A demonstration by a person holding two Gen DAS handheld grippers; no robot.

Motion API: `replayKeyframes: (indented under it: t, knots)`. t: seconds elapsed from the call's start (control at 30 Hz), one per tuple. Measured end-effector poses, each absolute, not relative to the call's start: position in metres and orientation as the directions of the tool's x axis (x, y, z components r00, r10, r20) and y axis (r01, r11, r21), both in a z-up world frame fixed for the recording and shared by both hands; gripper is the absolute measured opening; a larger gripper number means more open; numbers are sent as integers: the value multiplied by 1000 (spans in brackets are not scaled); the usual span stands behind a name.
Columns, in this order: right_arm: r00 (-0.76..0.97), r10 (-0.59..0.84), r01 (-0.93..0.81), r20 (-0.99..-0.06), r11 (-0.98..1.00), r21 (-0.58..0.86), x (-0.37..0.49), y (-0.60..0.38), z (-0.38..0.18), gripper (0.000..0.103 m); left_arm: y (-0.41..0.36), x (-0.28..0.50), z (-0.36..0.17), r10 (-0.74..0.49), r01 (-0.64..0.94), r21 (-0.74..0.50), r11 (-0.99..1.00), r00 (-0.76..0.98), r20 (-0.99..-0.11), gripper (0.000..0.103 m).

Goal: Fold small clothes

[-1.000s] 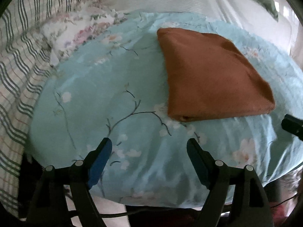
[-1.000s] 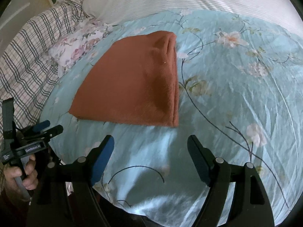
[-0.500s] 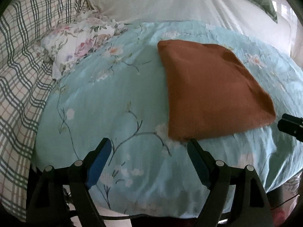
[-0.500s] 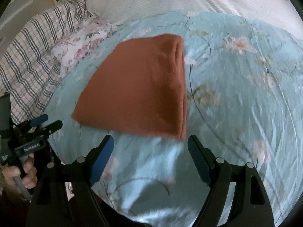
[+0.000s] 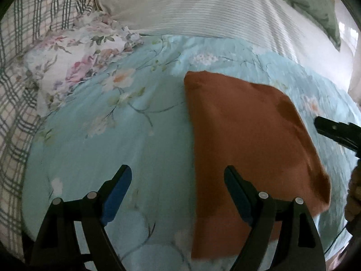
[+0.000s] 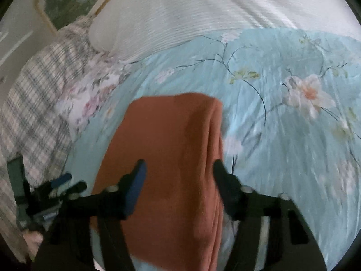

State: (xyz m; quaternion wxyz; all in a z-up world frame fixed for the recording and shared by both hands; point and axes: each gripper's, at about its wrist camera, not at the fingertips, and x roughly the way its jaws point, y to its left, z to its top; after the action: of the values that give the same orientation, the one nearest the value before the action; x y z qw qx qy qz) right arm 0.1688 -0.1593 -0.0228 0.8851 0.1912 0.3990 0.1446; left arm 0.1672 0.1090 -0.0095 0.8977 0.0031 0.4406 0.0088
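Note:
A folded rust-orange cloth (image 5: 243,135) lies flat on the light blue floral bedspread (image 5: 108,140). My left gripper (image 5: 178,189) is open and empty, its right finger over the cloth's near left part. My right gripper (image 6: 179,176) is open and empty, straddling the cloth (image 6: 171,149) with its folded edge by the right finger. The right gripper's tip also shows at the right edge of the left wrist view (image 5: 336,131). The left gripper also shows at the lower left of the right wrist view (image 6: 52,194).
A white ribbed pillow (image 5: 203,6) lies at the back. A checked blanket (image 5: 15,103) and a pink floral cloth (image 5: 76,61) lie at the left. A green pillow (image 5: 315,2) is at the back right. The bed's near edge runs below the grippers.
Both grippers have moved forward over the cloth. The right gripper now straddles it, and the left gripper's right finger has come over its near edge. Both stay open.

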Motion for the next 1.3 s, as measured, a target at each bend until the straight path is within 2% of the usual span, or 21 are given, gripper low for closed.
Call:
replayKeyframes:
  t: [0.13,0.17,0.2,0.23,0.4,0.57,0.63,0.7,0.8,0.87,0.93,1.0,1.07,1.2,1.3]
  knots:
    - [611,409,-33,-678,869,494,210,-169,-44,51,116,194,-20,-3,-22,-20,1000,590,-808,84]
    - [596,422,-28,-683,861,508,217,-169,-51,45,116,199,-24,-8,-23,-26,999,579,-815,84]
    - [581,426,-23,-694,861,508,222,-168,-55,24,117,204,-28,-12,-22,-30,999,573,-820,84]
    - [580,414,-17,-701,867,498,223,-167,-56,13,116,206,-31,-9,-22,-26,999,570,-822,85]
    - [671,413,-63,-616,859,507,200,-173,-28,11,106,205,-30,17,9,28,1000,584,-812,84]
    - [602,337,-16,-724,911,412,221,-163,-64,12,93,212,-48,63,24,93,995,565,-823,85]
    - [609,329,-3,-722,911,412,222,-165,-65,17,93,213,-51,69,23,99,995,564,-823,87]
    - [605,306,23,-735,916,401,220,-167,-58,33,95,213,-49,68,15,93,996,561,-825,87]
    - [620,301,24,-725,916,401,203,-172,-47,35,96,208,-45,74,2,90,996,560,-825,87]
    - [634,300,10,-713,919,395,186,-171,-37,40,97,201,-41,73,-8,84,996,564,-822,87]
    - [641,309,-8,-703,918,396,168,-168,-30,61,100,192,-38,62,-23,59,998,565,-823,87]
    - [648,323,-43,-690,920,390,147,-163,-23,69,105,177,-33,45,-42,26,999,567,-823,88]
    - [646,326,-72,-691,926,370,131,-155,-19,71,107,166,-30,44,-47,21,999,574,-818,89]
    - [617,343,-146,-708,934,325,99,-139,-18,82,105,135,-26,91,-44,81,996,578,-811,90]
    - [592,350,-190,-726,936,296,77,-130,-19,85,103,114,-28,113,-29,118,993,567,-816,90]
